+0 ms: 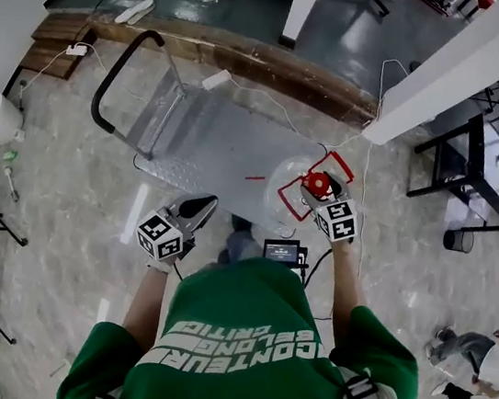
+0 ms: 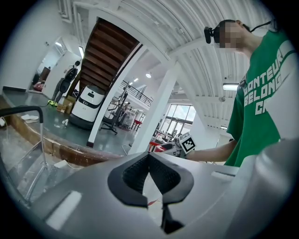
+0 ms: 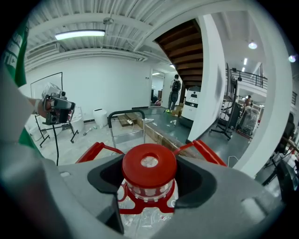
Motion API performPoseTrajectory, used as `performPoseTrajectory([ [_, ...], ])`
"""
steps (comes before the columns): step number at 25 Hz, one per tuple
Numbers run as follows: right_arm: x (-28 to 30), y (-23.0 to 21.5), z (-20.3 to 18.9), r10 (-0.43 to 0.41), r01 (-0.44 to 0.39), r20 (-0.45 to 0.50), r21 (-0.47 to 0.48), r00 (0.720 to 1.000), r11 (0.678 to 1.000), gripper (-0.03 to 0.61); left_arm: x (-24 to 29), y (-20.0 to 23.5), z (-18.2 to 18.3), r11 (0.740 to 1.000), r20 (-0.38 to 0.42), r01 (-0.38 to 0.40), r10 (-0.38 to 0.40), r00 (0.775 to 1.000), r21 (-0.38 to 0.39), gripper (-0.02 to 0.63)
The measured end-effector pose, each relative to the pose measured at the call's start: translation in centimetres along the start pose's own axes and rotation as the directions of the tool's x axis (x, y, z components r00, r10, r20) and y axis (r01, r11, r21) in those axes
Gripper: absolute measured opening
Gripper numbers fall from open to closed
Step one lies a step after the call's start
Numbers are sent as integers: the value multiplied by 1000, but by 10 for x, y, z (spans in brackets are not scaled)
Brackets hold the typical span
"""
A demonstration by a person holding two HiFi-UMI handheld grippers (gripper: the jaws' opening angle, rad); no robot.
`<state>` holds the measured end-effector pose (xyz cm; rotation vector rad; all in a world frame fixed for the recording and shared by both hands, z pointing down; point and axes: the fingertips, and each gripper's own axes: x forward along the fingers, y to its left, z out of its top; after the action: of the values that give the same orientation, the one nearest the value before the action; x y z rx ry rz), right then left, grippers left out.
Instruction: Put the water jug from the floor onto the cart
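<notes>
Now the right gripper (image 1: 319, 190) hugs the jug (image 1: 278, 178) by its red cap (image 3: 149, 163) to lift it. It's at the cart (image 1: 212, 142) corner. The left gripper (image 1: 197, 207) is closed, empty, waiting.

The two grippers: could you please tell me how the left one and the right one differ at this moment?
The right gripper is shut on the red cap of the water jug; the left gripper is shut on nothing. The right gripper stands over the jug, the left gripper apart from it, by the near edge of the cart. Both carry a marker cube.
</notes>
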<state>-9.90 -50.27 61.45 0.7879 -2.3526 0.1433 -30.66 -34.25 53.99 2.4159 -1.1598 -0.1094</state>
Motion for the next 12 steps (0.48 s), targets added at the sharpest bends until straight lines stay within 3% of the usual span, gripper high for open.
performPoseTrajectory([
  [12,82,3,-19,138,-151,-143,-82,980,985,301,2,33,1,990,-13,-124,123,992,-65,8],
])
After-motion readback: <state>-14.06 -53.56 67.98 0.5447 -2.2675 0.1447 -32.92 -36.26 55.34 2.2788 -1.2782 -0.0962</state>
